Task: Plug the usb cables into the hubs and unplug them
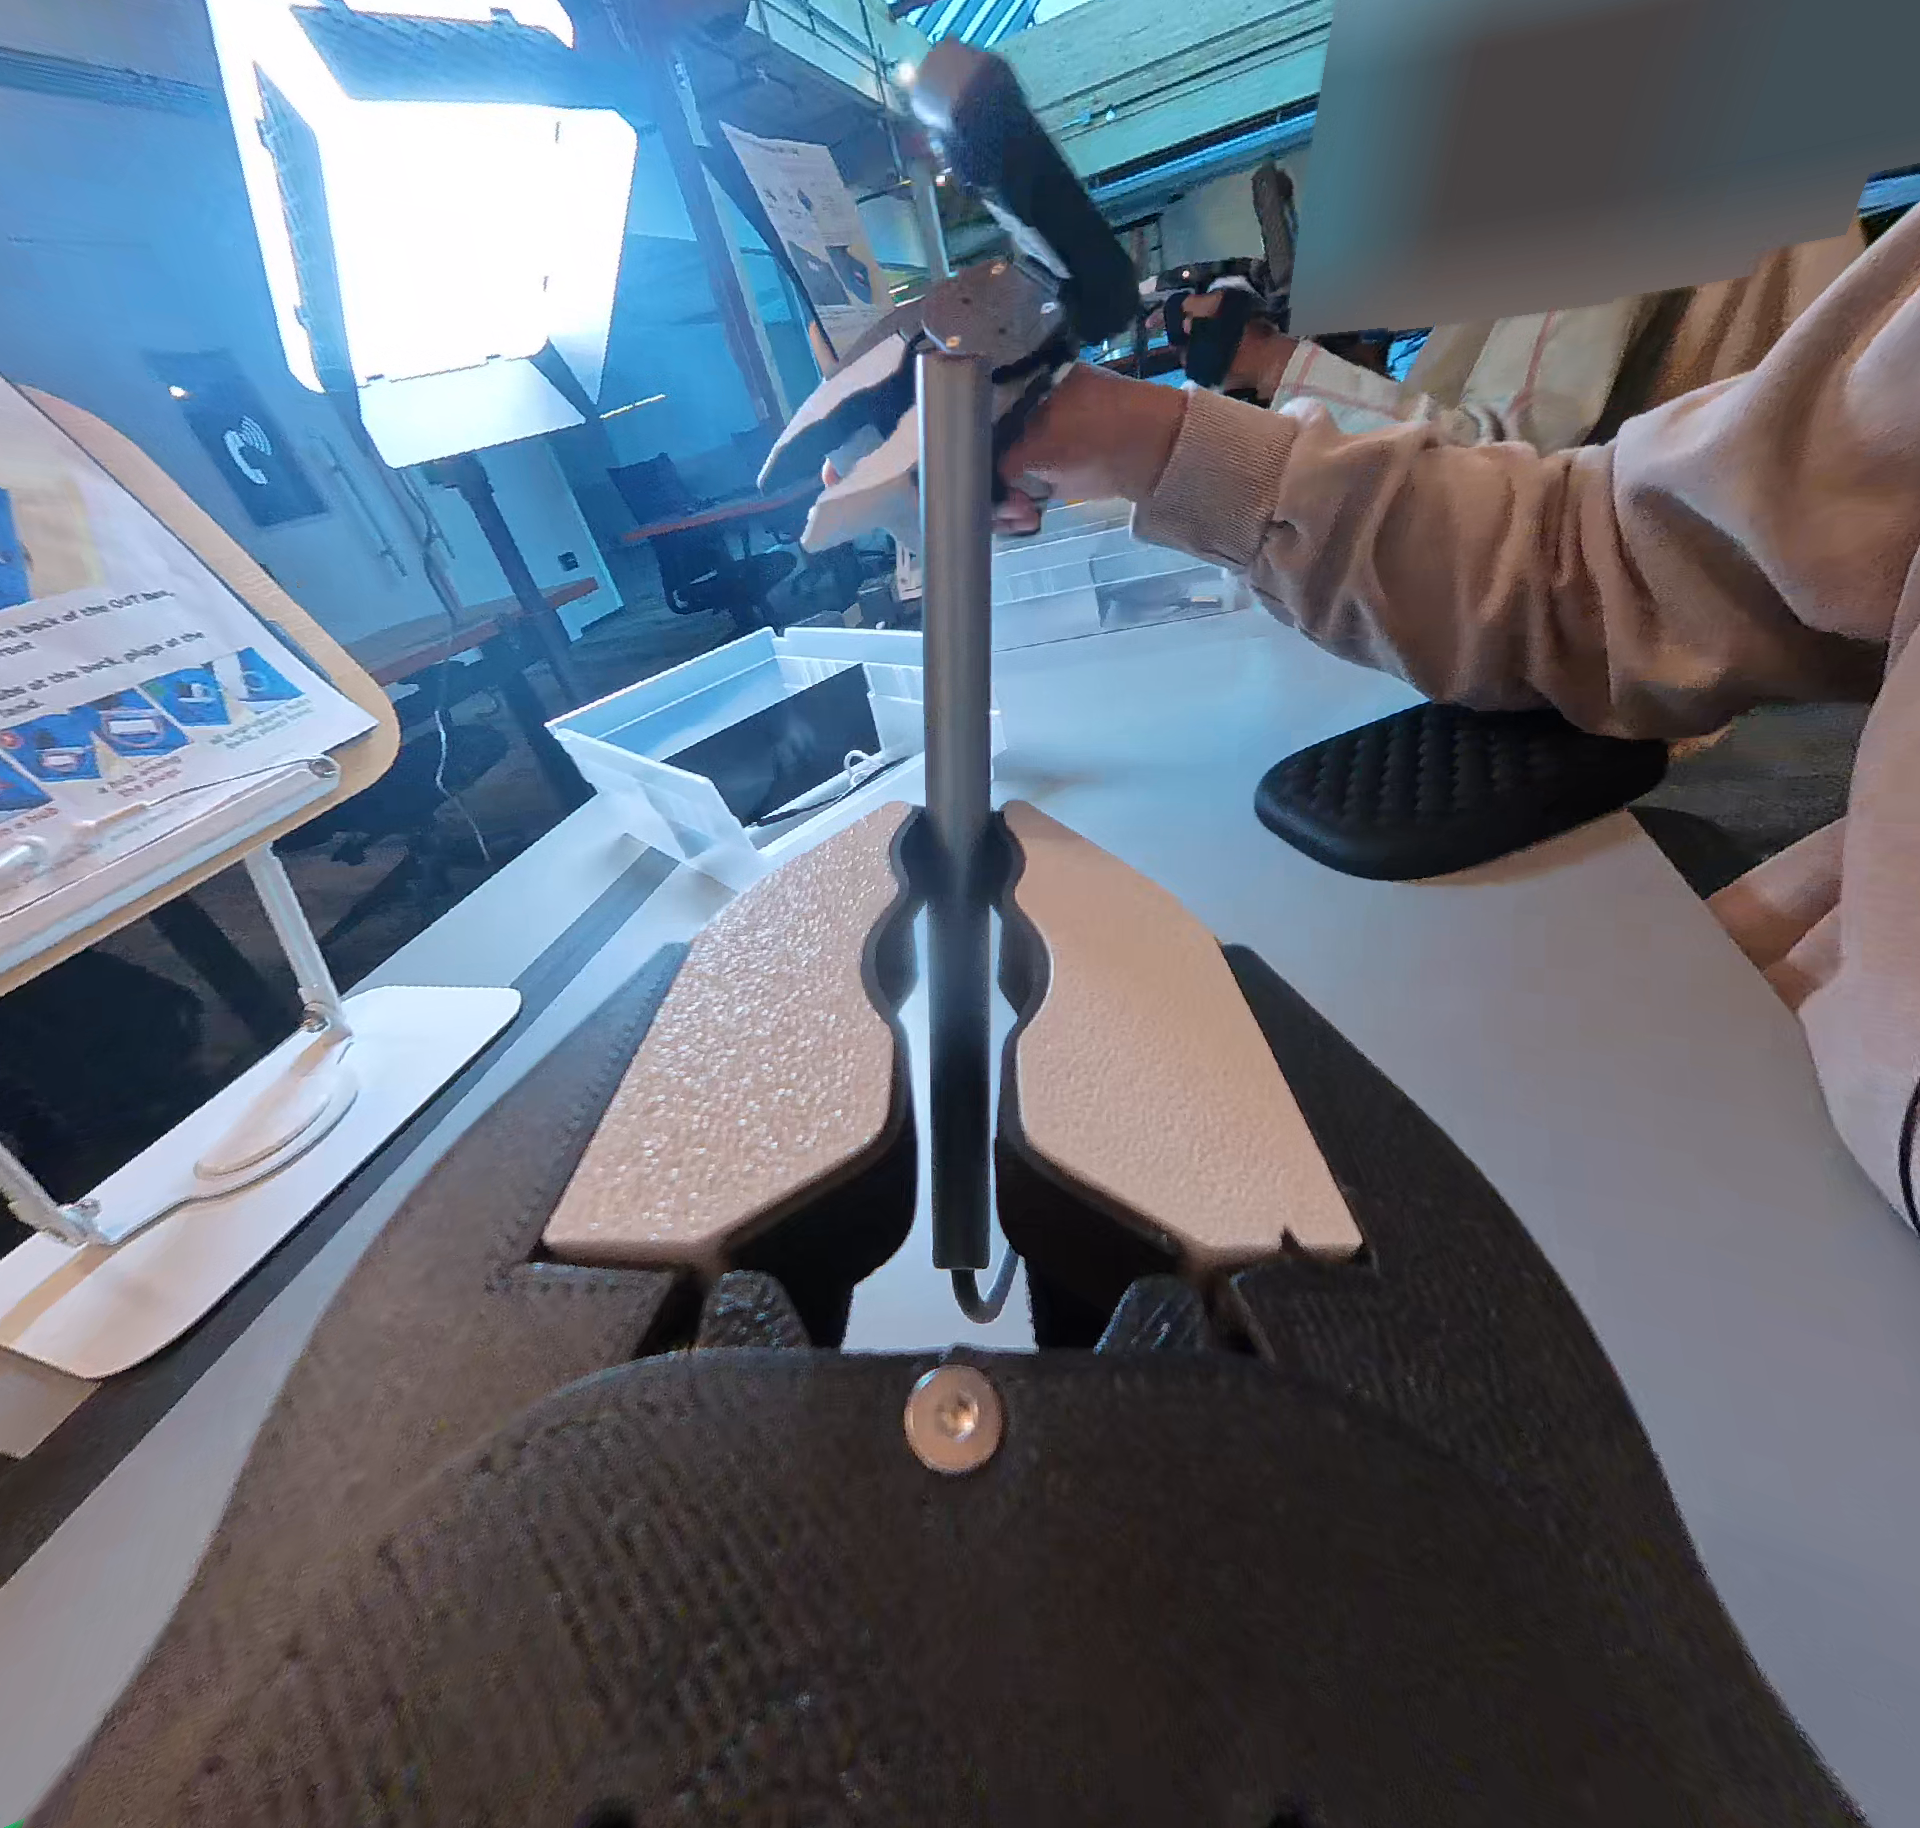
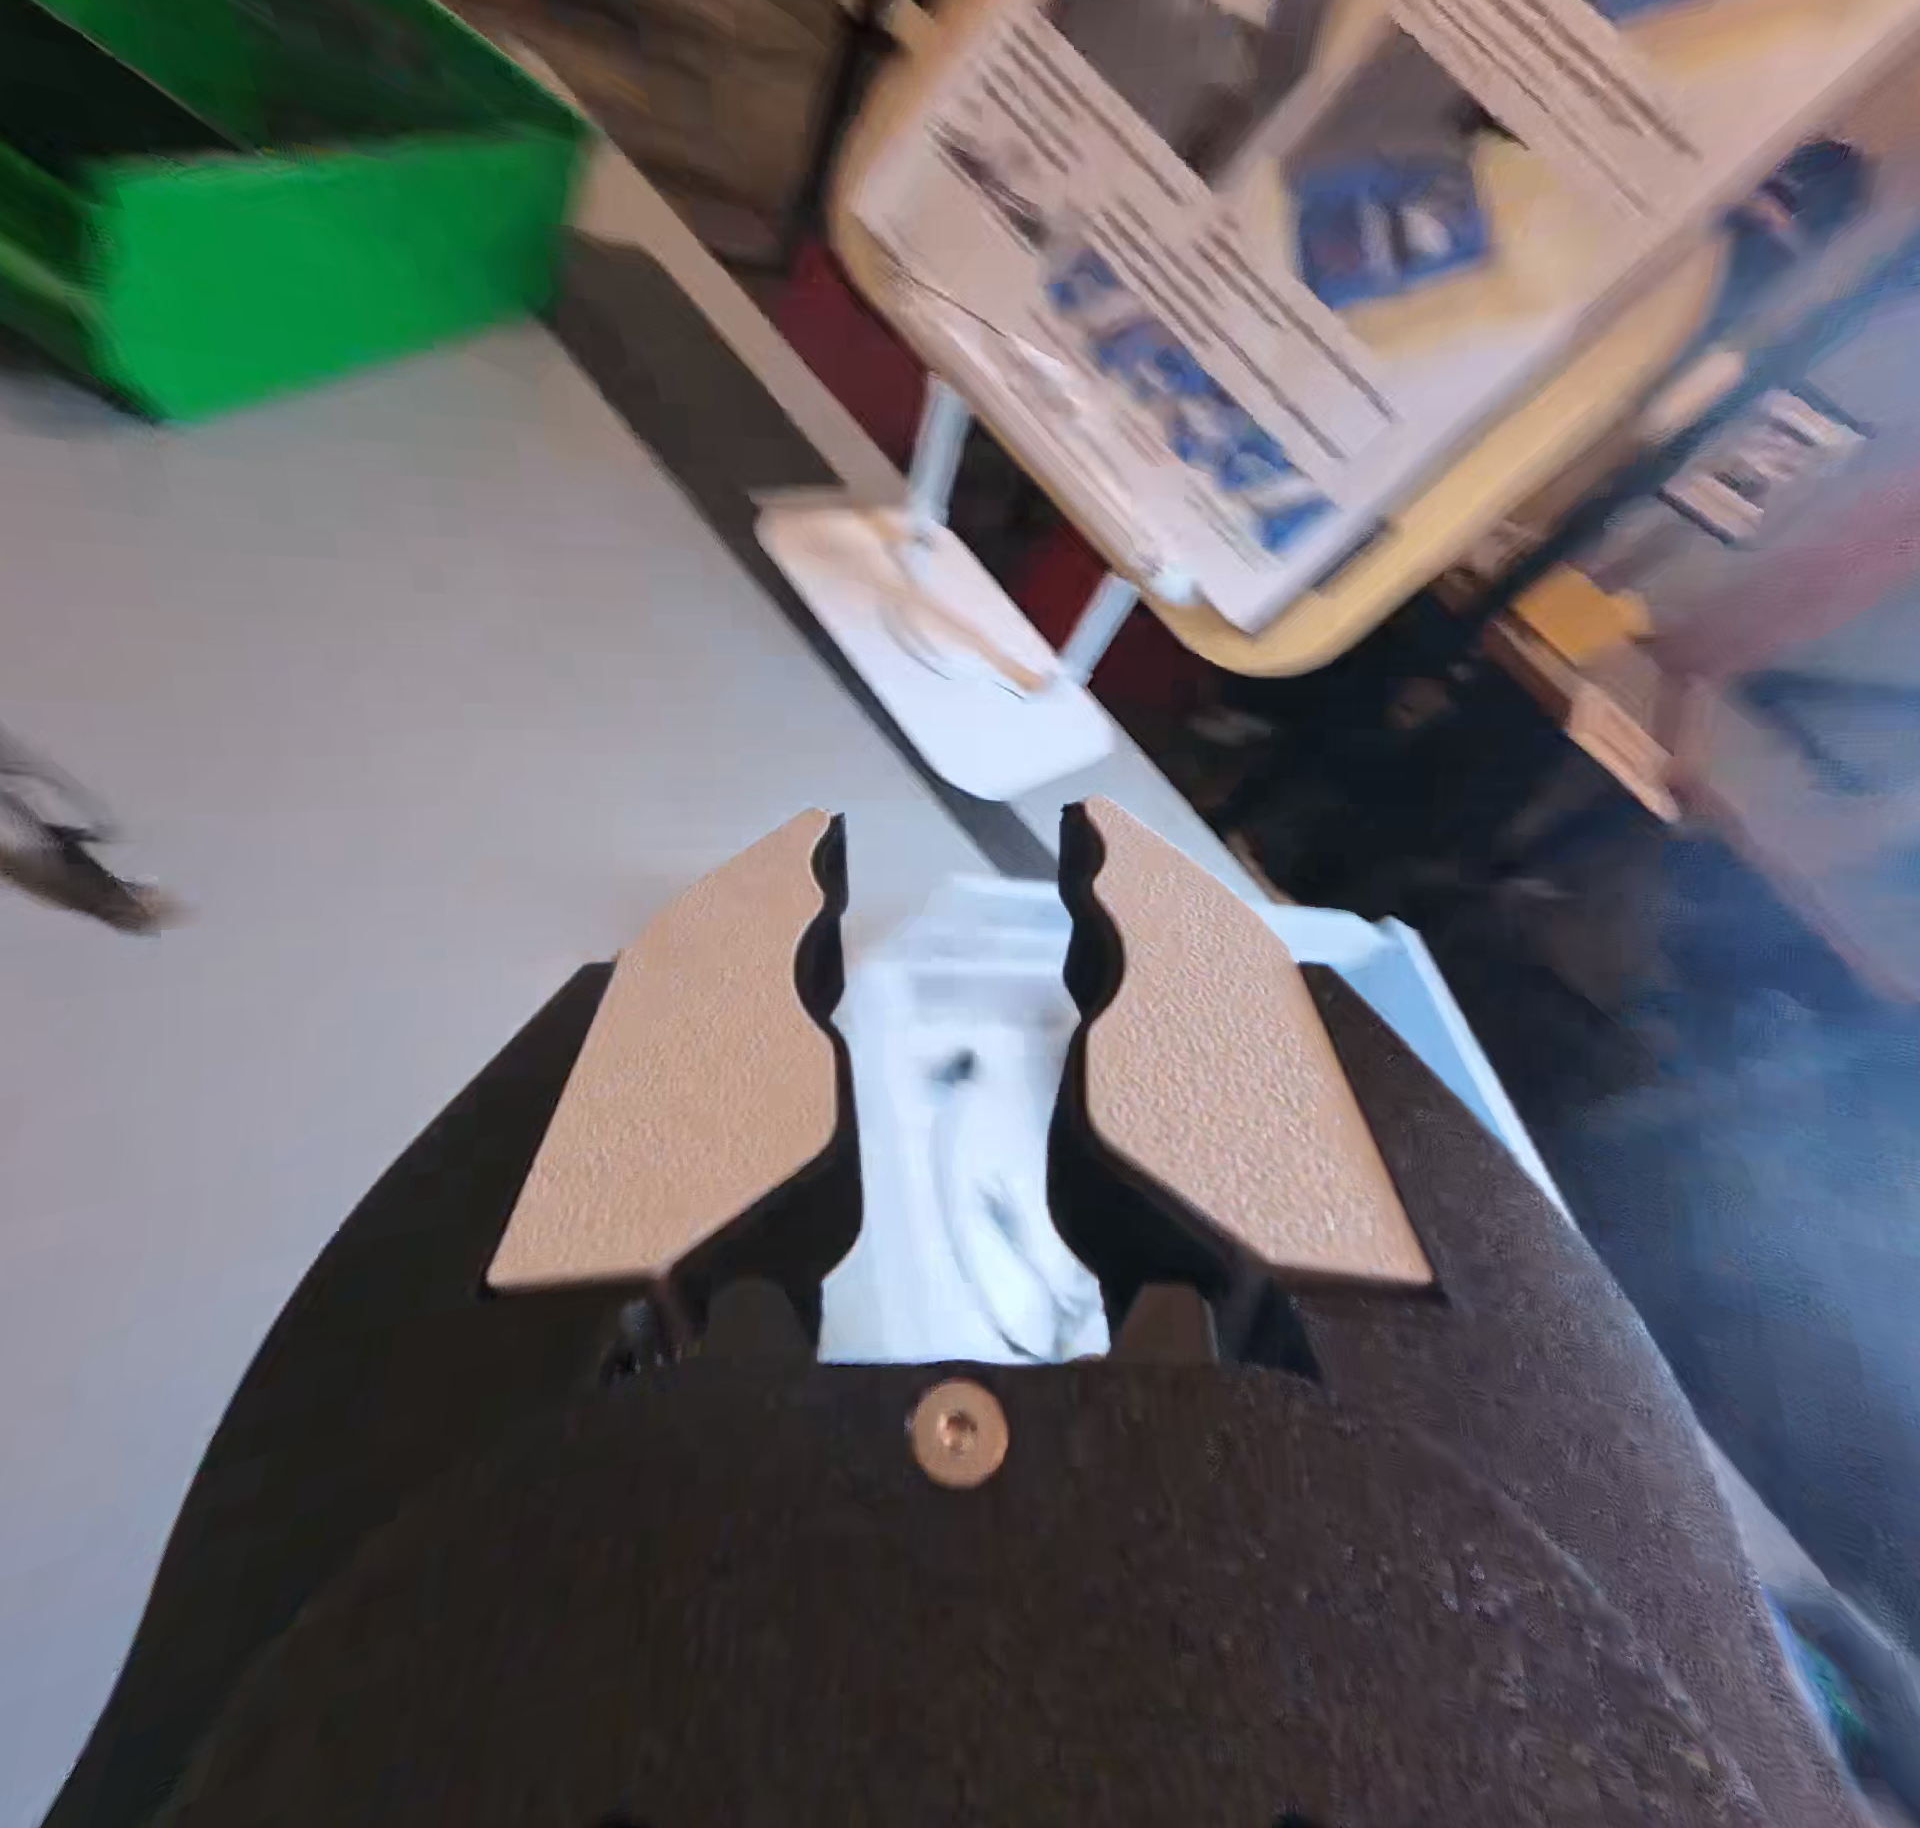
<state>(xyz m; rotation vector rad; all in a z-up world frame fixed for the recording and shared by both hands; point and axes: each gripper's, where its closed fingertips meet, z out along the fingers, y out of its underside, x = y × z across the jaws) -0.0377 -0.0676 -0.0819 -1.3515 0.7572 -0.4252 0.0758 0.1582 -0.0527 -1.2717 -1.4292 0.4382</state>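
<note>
My left gripper [image 1: 956, 822] is shut on a slim grey USB hub [image 1: 951, 583], which stands on edge and sticks forward past the fingertips. A short grey cable [image 1: 982, 1300] curls from the hub's near end. My right gripper [image 1: 842, 448], held in a hand, hovers beyond the hub's far end, over a white tray [image 1: 665, 729]. In the blurred right wrist view my right gripper [image 2: 951, 822] is open and empty, pointing down at the white tray [image 2: 1392, 957], where white cables [image 2: 977, 1217] lie between the jaws.
A document stand [image 1: 156, 656] with a printed sheet stands at the table's left edge; it also shows in the right wrist view [image 2: 1299, 272]. A green bin [image 2: 312, 261] sits far left. A black wrist pad [image 1: 1455, 791] lies under the right sleeve. A bright light panel [image 1: 447, 240] stands behind. The gap from one gripper's tips to the other's is roughly 25 cm.
</note>
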